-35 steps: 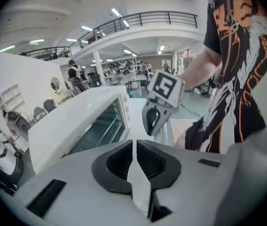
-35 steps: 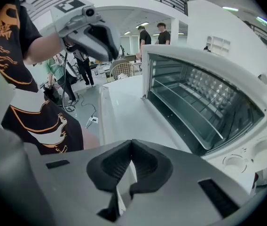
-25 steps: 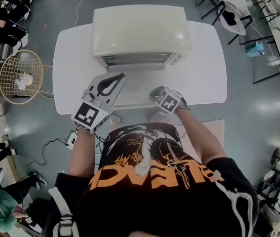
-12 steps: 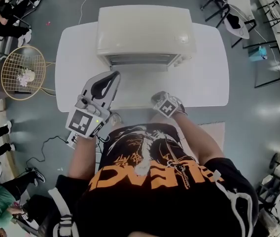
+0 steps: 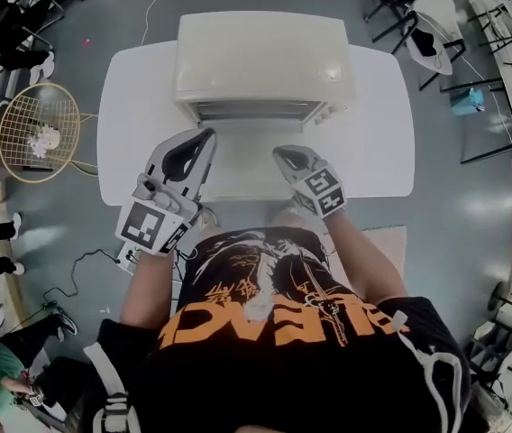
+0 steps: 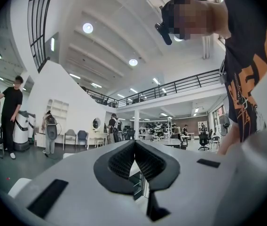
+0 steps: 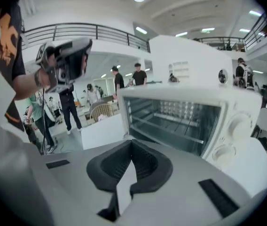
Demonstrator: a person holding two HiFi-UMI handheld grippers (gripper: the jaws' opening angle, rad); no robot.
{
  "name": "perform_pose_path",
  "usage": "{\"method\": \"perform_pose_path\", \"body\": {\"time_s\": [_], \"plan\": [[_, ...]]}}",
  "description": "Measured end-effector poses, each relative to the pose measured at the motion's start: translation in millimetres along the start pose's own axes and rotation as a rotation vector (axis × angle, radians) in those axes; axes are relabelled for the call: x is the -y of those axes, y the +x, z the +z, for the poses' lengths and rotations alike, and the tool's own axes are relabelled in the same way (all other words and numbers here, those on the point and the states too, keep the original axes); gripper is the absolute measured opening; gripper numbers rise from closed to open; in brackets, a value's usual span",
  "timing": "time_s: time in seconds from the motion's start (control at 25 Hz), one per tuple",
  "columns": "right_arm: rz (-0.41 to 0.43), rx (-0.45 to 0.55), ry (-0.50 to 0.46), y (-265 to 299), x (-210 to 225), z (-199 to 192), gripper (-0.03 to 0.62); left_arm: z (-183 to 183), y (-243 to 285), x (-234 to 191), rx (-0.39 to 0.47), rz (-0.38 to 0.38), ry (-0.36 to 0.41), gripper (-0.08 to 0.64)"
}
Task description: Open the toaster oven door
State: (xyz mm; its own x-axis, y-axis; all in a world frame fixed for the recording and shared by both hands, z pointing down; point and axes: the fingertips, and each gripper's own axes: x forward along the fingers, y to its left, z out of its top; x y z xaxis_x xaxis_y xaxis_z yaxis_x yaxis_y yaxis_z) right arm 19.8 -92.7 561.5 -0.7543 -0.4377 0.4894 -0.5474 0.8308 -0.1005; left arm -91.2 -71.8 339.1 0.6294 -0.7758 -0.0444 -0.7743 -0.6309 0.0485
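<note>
The cream toaster oven [image 5: 260, 61] stands at the back of a white table [image 5: 378, 142]. Its door [image 5: 242, 165] hangs open, lying flat toward me, and the right gripper view looks into the cavity with its wire rack [image 7: 171, 121] and the knobs [image 7: 239, 124] at the right. My left gripper [image 5: 207, 134] is shut and empty over the door's left edge; in its own view the left gripper [image 6: 134, 142] points up and away. My right gripper [image 5: 280, 152] is shut with nothing in it, just above the door's right part; its tips [image 7: 131, 142] face the oven.
A gold wire basket [image 5: 38, 132] with flowers stands on the floor left of the table. Chairs [image 5: 427, 16] and desks are at the far right, people stand at the left, and a cable [image 5: 85, 273] runs over the floor by my left side.
My right gripper has lifted from the table's near edge and turned toward the oven. The left gripper has shifted slightly left. The door stays open.
</note>
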Motion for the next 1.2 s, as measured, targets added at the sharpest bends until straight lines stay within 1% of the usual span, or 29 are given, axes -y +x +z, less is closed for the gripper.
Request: {"method": "perform_pose_path", "body": {"time_s": [0.12, 0.2, 0.32, 0.36, 0.44, 0.56, 0.64, 0.72, 0.88, 1.04, 1.2], "plan": [[-0.035, 0.173, -0.014, -29.0, 3.5, 65.1, 0.014, 4.4, 2.8, 2.7, -0.004, -0.001, 0.007, 0.023], [-0.046, 0.266, -0.041, -50.1, 1.3, 101.8, 0.014, 8.0, 3.2, -1.4, -0.004, 0.038, -0.011, 0.022], [-0.063, 0.383, -0.071, -81.8, -2.6, 143.5, 0.014, 19.8, 2.0, -9.8, 0.023, 0.1, -0.068, 0.023], [-0.063, 0.42, -0.082, -91.0, -4.5, 155.7, 0.014, 25.4, 2.9, -10.4, 0.036, 0.105, -0.077, 0.022], [-0.061, 0.47, -0.103, -105.9, -9.4, 173.9, 0.014, 35.4, 6.2, -7.5, 0.052, 0.099, -0.069, 0.021], [-0.064, 0.513, -0.12, -119.8, -17.6, 188.9, 0.014, 42.1, 11.6, 2.9, 0.054, 0.076, -0.032, 0.021], [-0.063, 0.565, -0.11, -126.1, -21.7, 201.1, 0.014, 42.1, 15.9, 11.0, 0.046, 0.058, -0.012, 0.021], [-0.072, 0.593, -0.094, -129.8, -22.4, 206.6, 0.014, 41.5, 19.6, 17.7, 0.036, 0.037, 0.006, 0.021], [-0.071, 0.602, -0.084, -136.5, -21.2, 206.7, 0.014, 39.8, 23.4, 26.1, 0.018, 0.03, 0.018, 0.021], [-0.051, 0.599, -0.1, -138.6, -20.4, 205.6, 0.014, 41.2, 26.9, 28.3, 0.009, 0.031, 0.018, 0.021], [-0.055, 0.613, -0.084, -139.7, -22.1, 211.6, 0.012, 44.3, 27.1, 29.9, 0.005, 0.033, 0.026, 0.021]]}}
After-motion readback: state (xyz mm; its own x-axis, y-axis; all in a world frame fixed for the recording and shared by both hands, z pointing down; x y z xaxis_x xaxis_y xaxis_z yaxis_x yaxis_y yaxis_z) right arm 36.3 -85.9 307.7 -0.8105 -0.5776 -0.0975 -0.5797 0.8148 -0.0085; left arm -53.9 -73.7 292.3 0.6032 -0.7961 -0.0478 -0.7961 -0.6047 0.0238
